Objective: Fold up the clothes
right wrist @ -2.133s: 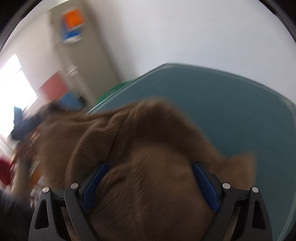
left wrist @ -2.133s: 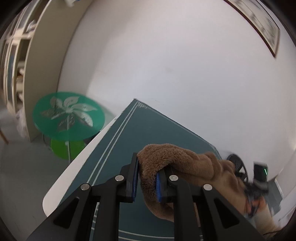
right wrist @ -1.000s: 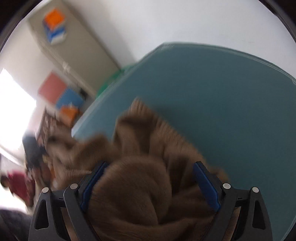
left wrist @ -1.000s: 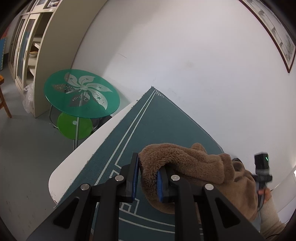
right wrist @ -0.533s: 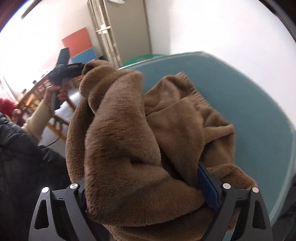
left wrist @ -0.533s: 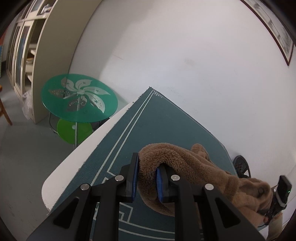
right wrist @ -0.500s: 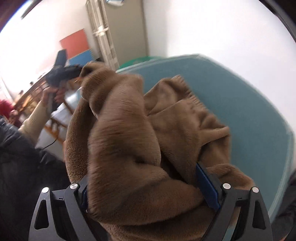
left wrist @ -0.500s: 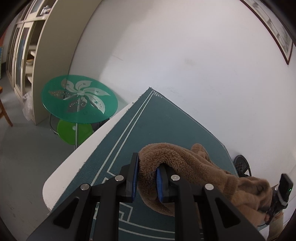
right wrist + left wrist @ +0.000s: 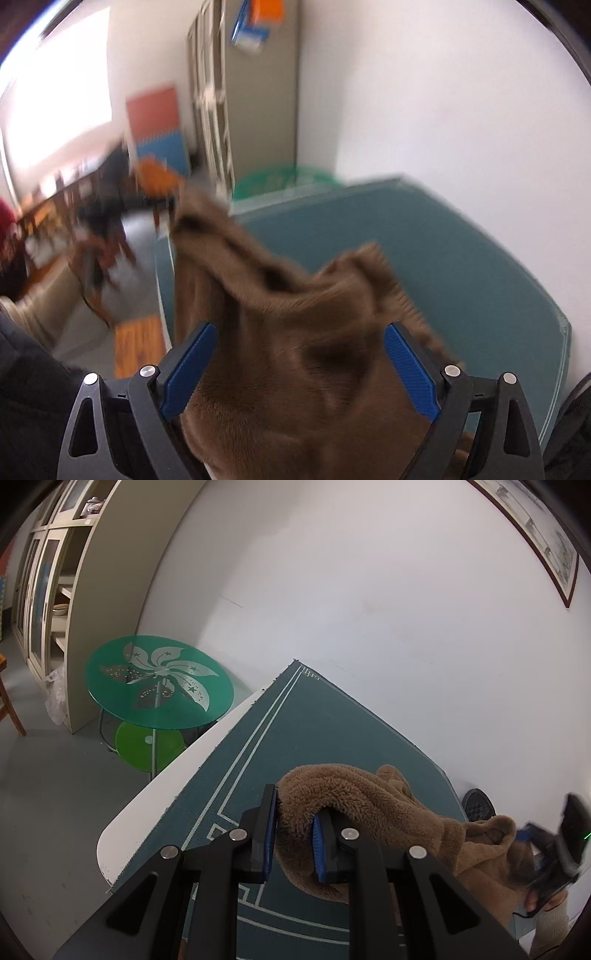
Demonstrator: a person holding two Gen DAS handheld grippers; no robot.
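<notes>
Brown fleece garment hangs bunched above the dark green table mat, stretched between both grippers. Left gripper pinches a fold of it narrowly between its blue pads. Right gripper, its jaws wide and just closing slightly, has the bulk of the fleece filling the span between them.

A fleece garment hangs over the mat that covers the table, stretched between the left gripper and the right gripper; a round side table stands beyond the table's far edge, a cabinet behind it by the wall
</notes>
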